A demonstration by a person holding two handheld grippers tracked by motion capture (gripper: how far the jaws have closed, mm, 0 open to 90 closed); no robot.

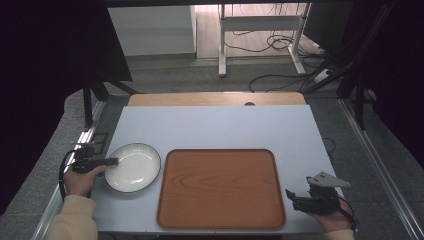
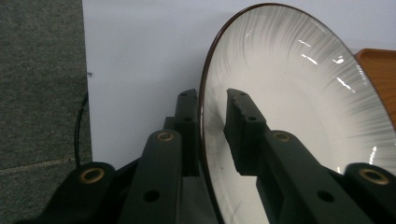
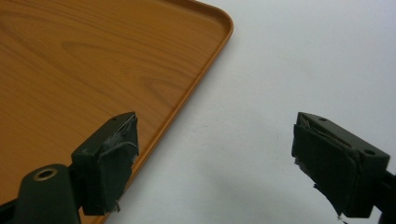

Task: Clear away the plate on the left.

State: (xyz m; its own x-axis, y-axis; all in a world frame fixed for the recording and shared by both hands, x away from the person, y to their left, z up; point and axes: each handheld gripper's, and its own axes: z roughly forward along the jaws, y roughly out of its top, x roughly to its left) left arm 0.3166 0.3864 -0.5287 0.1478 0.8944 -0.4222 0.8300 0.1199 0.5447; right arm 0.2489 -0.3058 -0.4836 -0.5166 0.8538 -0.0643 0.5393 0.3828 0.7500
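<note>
A white plate [image 1: 134, 169] with a dark rim lies on the table left of the wooden tray [image 1: 220, 187]. My left gripper [image 1: 113, 161] comes in from the left and stands at the plate's left edge. In the left gripper view its jaws straddle the rim of the plate [image 2: 299, 93], one outside and one inside, the left gripper [image 2: 210, 121] shut on it. My right gripper [image 1: 291, 196] rests near the tray's front right corner. In the right gripper view the right gripper [image 3: 215, 158] is open, with the tray's edge [image 3: 187, 93] and bare table between its jaws.
The white table [image 1: 215, 125] has a wooden strip [image 1: 215, 99] along its far edge. A corner of the tray [image 2: 380, 70] sits just behind the plate. Metal rails [image 1: 370, 155] run along both sides of the table, and cables [image 1: 280, 45] lie on the floor beyond.
</note>
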